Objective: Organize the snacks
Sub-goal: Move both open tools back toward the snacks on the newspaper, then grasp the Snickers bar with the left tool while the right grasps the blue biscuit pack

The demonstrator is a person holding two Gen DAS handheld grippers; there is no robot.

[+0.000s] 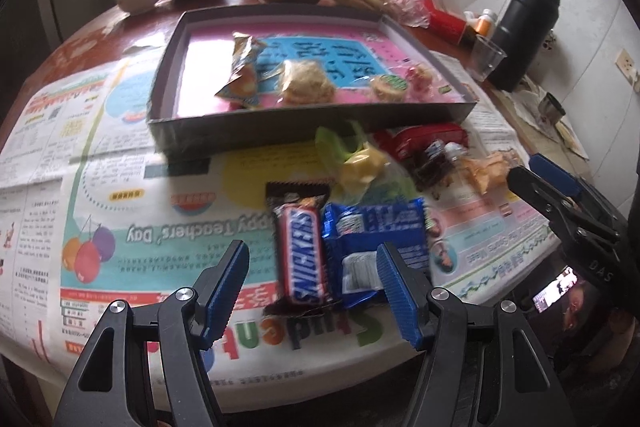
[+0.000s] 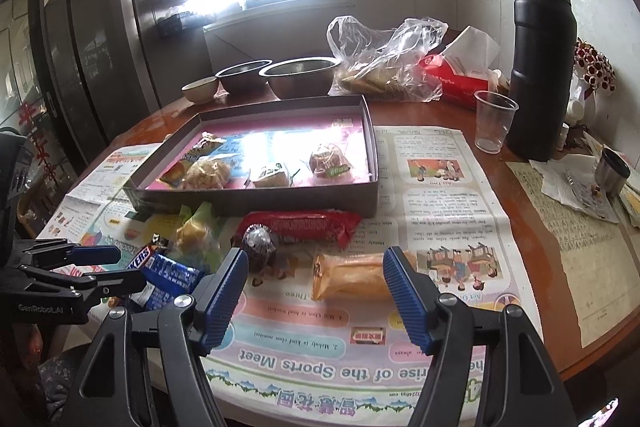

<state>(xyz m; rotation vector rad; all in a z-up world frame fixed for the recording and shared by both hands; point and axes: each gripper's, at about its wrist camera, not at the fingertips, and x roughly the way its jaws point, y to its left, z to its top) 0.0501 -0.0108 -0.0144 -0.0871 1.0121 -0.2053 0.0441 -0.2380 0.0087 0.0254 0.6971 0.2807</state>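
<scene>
Left tongs (image 1: 314, 287) open over brown Snickers bar (image 1: 304, 259), wrapper intact.

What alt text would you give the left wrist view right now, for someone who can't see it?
The open left gripper hovers over a Snickers bar and a blue snack packet lying side by side on newspaper. Behind them sits a shallow box holding four wrapped snacks, with more loose snacks beside it. The right gripper enters from the right edge.
</scene>
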